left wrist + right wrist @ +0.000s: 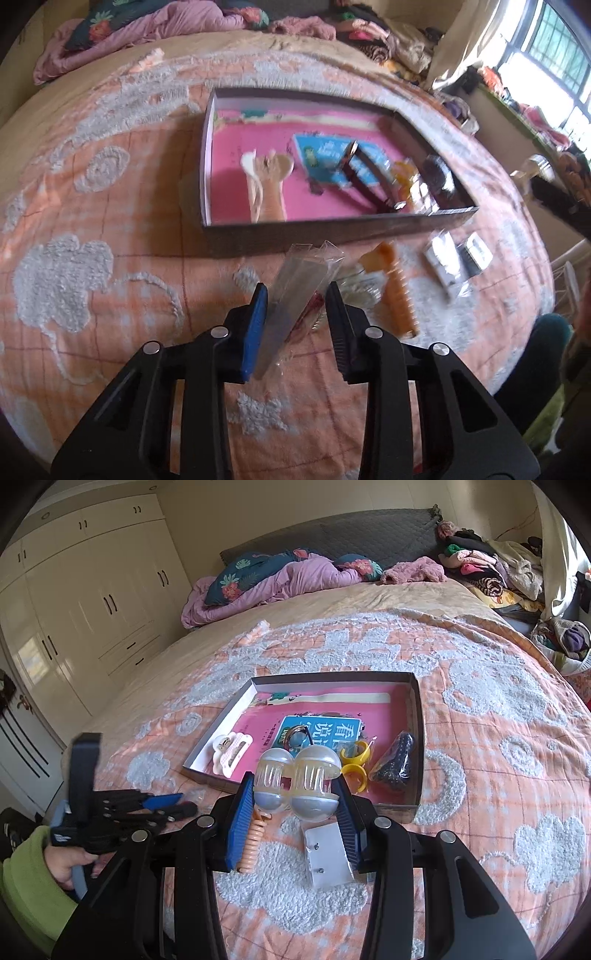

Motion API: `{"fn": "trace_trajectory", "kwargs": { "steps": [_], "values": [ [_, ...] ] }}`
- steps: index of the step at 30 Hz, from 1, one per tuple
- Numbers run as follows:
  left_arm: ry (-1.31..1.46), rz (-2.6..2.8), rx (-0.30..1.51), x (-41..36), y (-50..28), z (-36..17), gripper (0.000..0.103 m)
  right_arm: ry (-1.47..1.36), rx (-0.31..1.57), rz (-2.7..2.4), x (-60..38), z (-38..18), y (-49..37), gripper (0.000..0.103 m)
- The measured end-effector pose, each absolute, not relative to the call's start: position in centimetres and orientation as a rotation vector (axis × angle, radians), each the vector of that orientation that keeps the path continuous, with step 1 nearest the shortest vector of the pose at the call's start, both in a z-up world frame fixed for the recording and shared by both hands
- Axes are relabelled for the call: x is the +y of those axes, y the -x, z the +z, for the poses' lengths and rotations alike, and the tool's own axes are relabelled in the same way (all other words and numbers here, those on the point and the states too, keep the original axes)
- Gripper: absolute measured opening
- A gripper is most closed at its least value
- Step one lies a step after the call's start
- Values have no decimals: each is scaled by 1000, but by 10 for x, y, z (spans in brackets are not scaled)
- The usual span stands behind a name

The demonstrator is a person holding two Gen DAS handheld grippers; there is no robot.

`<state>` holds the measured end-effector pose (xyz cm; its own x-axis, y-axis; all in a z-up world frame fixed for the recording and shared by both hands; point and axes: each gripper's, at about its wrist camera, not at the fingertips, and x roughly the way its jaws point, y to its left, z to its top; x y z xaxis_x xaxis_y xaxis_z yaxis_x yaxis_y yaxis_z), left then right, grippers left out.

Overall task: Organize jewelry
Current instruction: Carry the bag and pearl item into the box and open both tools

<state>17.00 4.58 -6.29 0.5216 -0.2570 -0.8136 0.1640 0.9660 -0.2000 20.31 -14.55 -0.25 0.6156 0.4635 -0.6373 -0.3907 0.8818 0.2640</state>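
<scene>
Two-domed hair clip (297, 781) between right claw (295, 805) fingers, seemingly gripped, near box (419, 716).
</scene>
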Motion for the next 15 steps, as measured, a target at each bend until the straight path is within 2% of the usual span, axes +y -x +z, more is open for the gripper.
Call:
{"fn": "trace_trajectory", "kwargs": {
  "steps": [8, 15],
  "values": [
    [102, -271, 862, 38, -182, -13, 23, -105, 751, 481, -146, -1, -216, 41],
    [126, -264, 820, 28, -216, 1, 23, -85, 726, 455, -145, 5, -234, 41]
  ]
}}
